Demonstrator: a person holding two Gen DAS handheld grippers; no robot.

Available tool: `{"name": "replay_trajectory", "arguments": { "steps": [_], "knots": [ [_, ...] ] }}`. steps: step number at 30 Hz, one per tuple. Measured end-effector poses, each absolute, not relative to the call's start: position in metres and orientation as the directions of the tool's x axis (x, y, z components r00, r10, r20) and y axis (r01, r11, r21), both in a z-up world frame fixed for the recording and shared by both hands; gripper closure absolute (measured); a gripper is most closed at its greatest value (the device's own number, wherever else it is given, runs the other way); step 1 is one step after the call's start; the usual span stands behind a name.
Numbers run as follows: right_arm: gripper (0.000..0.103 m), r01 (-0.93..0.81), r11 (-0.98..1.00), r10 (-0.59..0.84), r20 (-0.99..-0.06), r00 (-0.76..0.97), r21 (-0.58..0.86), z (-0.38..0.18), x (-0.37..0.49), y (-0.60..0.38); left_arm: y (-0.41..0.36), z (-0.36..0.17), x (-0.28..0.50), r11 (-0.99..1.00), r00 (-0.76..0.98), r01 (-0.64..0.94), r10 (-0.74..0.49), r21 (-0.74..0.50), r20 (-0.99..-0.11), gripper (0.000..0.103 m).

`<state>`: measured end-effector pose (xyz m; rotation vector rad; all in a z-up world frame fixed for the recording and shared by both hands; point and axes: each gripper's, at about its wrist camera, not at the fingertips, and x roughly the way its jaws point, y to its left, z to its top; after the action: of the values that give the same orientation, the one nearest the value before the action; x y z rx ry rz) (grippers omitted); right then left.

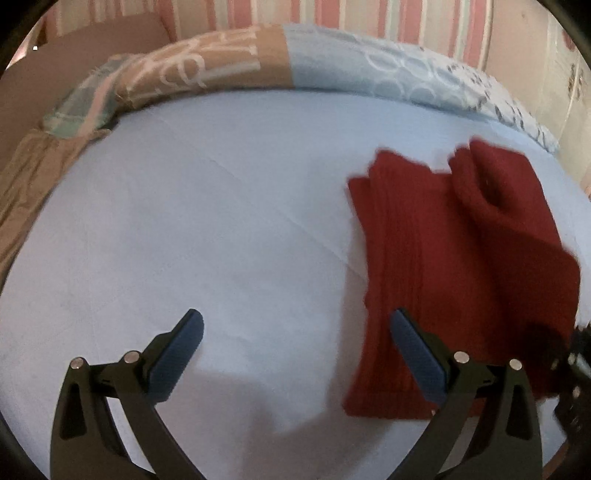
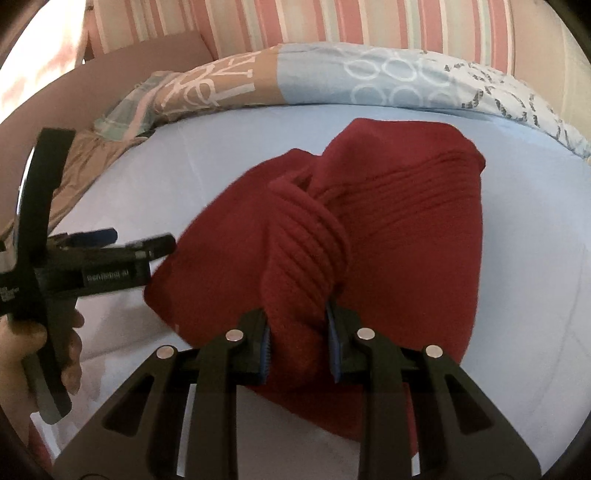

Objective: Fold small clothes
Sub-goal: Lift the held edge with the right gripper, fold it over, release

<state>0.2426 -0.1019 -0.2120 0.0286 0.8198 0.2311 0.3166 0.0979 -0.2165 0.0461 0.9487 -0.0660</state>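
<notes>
A dark red knitted sweater (image 1: 461, 266) lies on the pale blue bed sheet (image 1: 221, 221), at the right of the left wrist view. My left gripper (image 1: 295, 321) is open and empty above the sheet, its right finger (image 1: 413, 350) over the sweater's left edge. In the right wrist view my right gripper (image 2: 299, 332) is shut on a bunched ribbed fold of the sweater (image 2: 310, 251), lifted above the rest of it. The left gripper (image 2: 110, 243) shows at the left there, held by a hand.
A patterned quilt (image 1: 258, 62) in tan and light blue lies rolled along the far side of the bed. A pink striped wall (image 2: 332, 22) stands behind it. A brown bed skirt (image 1: 26, 177) hangs at the left edge.
</notes>
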Motion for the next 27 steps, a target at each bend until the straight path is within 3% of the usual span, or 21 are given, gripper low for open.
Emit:
{"name": "replay_trajectory", "arguments": {
  "steps": [5,15,23,27],
  "knots": [
    [0.079,-0.227,0.973,0.182,-0.722,0.668,0.036,-0.217,0.239,-0.102,0.078,-0.238,0.307,0.994,0.553,0.108,-0.036,0.029,-0.832,0.002],
    [0.080,-0.199,0.977,0.082,-0.720,0.690,-0.079,-0.217,0.253,-0.155,0.047,-0.237,0.296,0.995,0.529,0.081,-0.086,-0.050,-0.844,0.003],
    [0.080,-0.287,0.958,0.222,-0.687,0.691,0.021,-0.189,0.237,-0.113,0.057,-0.235,0.302,0.991,0.509,0.126,-0.099,-0.040,-0.855,0.003],
    [0.080,-0.348,0.937,0.232,-0.702,0.674,-0.024,-0.195,0.233,-0.084,0.078,-0.231,0.299,0.992,0.520,0.121,-0.085,-0.026,-0.850,0.003]
  ]
}}
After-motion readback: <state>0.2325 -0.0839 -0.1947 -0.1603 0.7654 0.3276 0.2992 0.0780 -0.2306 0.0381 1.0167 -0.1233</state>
